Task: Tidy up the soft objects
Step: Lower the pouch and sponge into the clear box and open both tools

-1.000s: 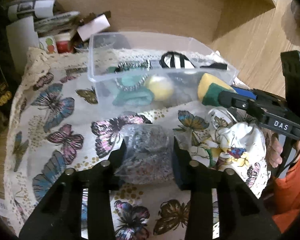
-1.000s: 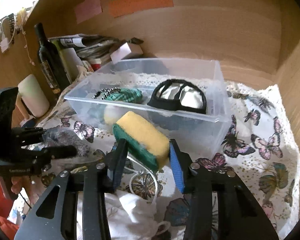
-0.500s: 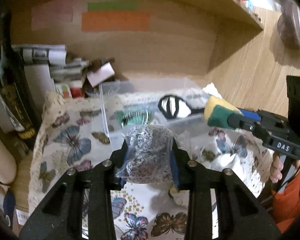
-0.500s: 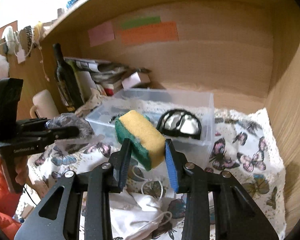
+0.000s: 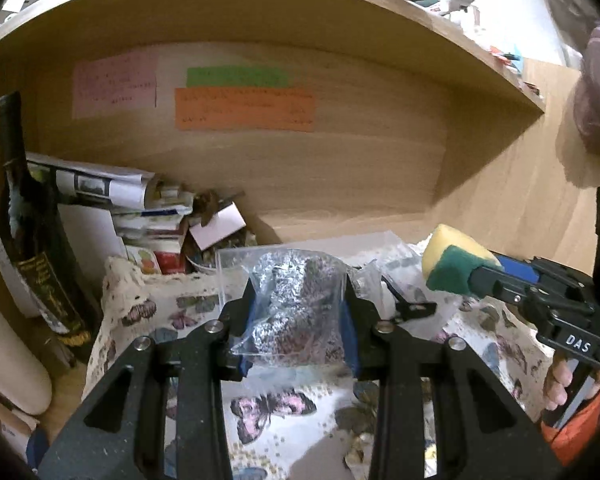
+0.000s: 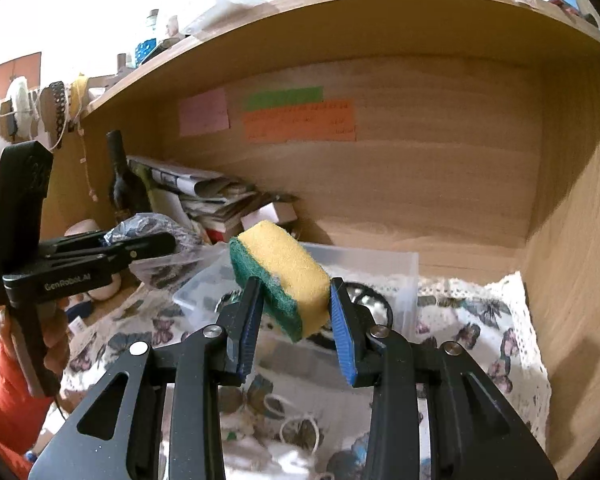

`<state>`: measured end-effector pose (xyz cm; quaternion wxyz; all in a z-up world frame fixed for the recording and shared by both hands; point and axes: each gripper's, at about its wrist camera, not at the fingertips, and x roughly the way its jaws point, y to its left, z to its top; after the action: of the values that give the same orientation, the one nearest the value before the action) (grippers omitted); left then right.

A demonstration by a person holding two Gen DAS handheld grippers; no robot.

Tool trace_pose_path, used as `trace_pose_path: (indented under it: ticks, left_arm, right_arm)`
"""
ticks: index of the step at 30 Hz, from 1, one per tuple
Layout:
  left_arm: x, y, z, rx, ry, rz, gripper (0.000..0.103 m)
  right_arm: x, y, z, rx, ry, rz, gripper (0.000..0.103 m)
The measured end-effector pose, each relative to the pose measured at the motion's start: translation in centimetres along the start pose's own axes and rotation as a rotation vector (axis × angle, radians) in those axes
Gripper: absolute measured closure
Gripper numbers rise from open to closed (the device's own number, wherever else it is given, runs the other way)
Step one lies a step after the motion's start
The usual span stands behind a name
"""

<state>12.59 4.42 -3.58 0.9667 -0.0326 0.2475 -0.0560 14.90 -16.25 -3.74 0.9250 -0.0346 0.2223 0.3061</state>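
Observation:
My left gripper [image 5: 298,312] is shut on a clear bag of steel wool [image 5: 296,304] and holds it up in the air in front of the clear plastic box [image 5: 228,264]. The bag also shows in the right wrist view [image 6: 152,232]. My right gripper [image 6: 294,312] is shut on a yellow and green sponge [image 6: 284,276], held above the near side of the box [image 6: 400,280]. The sponge also shows in the left wrist view [image 5: 454,266]. Inside the box, black-rimmed goggles [image 6: 364,300] show partly.
A dark wine bottle [image 5: 32,240] and a pile of papers and boxes [image 5: 148,216] stand at the back left. The butterfly cloth [image 6: 480,328] covers the desk. A white face mask [image 6: 296,440] lies near the front. A wooden shelf [image 5: 260,12] hangs overhead.
Both grippers have risen and tilted up, lifting the bag of steel wool and the sponge higher above the cloth. The box now sits low in both views.

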Motion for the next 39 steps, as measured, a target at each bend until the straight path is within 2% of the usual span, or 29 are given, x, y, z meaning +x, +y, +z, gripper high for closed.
trace_pose_path:
  ticks: [8, 24, 35, 39]
  left_arm:
    - [3.6, 0.5, 1.1, -0.046, 0.047, 0.025, 0.068]
    - [10.9, 0.7, 0.9, -0.036, 0.176, 0.088, 0.068]
    - [14.4, 1.4, -0.8, -0.059, 0.283, 0.08, 0.067]
    - [14.3, 1.3, -0.9, -0.056, 0.29, 0.084, 0.061]
  right_arm:
    - [3.2, -0.4, 1.0, 0.015, 0.032, -0.015, 0.072]
    - [10.4, -0.7, -0.1, -0.003, 0.206, -0.055, 0.072]
    - [11.9, -1.2, -1.1, -0.003, 0.286, -0.066, 0.072]
    - [12.1, -1.2, -1.4, 0.001, 0.297, -0.062, 0.071]
